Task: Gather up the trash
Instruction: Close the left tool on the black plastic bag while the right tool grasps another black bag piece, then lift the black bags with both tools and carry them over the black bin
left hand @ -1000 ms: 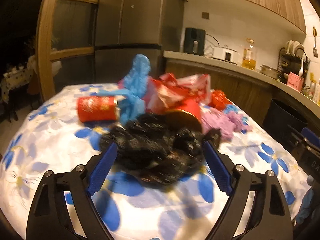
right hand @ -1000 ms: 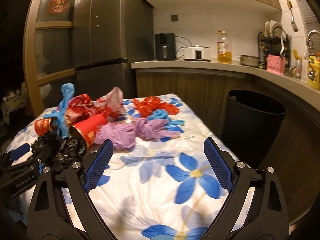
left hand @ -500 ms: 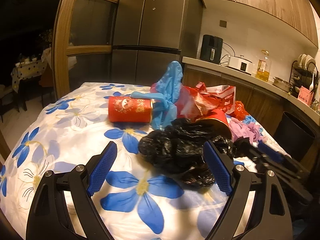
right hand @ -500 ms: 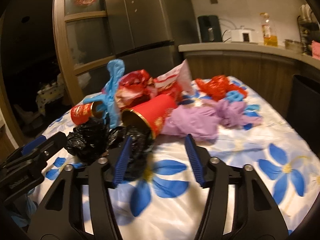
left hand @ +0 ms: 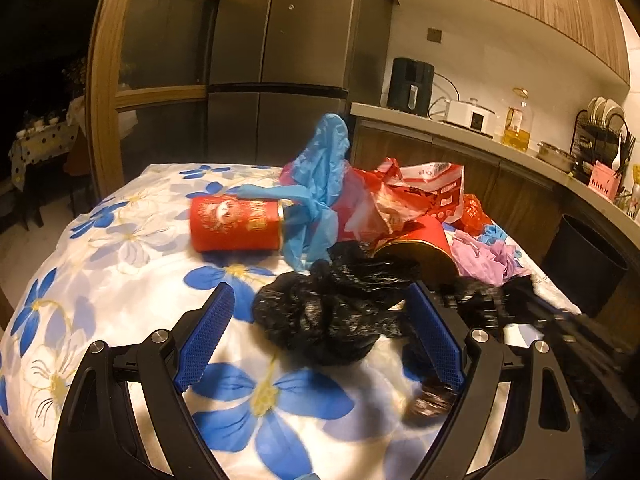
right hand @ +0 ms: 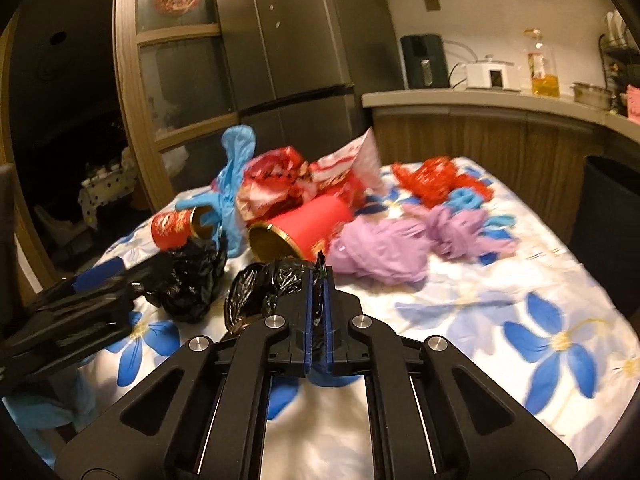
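A pile of trash lies on the flowered tablecloth: a crumpled black plastic bag, a red can on its side, a red cup, blue gloves, red wrappers and purple plastic. My left gripper is open, its jaws either side of the black bag. My right gripper is shut on a part of the black bag, with black film pinched between the blue pads. The right gripper shows blurred at the right of the left wrist view.
A black trash bin stands on the floor right of the table, below the kitchen counter. A grey fridge and a wooden-framed door stand behind the table. The left gripper body sits at the table's left.
My right gripper moved left to the black bag and closed on it. My left gripper stayed open, shifting slightly around the bag.
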`<action>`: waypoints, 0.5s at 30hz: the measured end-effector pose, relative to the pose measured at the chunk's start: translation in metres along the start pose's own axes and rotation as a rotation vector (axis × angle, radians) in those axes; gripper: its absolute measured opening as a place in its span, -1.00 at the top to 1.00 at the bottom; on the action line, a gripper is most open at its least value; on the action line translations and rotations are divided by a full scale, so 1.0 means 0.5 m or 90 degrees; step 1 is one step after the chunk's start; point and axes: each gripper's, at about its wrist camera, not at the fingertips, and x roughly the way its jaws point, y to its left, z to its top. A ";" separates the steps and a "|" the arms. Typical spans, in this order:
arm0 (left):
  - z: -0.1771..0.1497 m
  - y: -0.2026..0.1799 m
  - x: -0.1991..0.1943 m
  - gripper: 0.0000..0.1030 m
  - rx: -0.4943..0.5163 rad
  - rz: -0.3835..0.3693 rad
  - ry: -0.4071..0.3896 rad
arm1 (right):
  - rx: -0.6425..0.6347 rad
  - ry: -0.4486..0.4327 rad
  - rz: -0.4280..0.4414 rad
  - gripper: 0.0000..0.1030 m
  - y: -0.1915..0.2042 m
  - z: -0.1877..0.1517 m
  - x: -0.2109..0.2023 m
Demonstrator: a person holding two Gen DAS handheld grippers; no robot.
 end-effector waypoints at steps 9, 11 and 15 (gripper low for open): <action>-0.011 -0.014 0.059 0.28 0.001 -0.019 0.088 | -0.003 -0.038 -0.027 0.91 -0.026 0.019 -0.055; -0.015 -0.017 0.054 0.42 0.006 -0.020 0.089 | -0.001 -0.039 -0.028 0.91 -0.029 0.019 -0.061; -0.017 -0.018 0.031 0.89 0.004 -0.021 0.073 | -0.003 -0.050 -0.029 0.91 -0.035 0.026 -0.085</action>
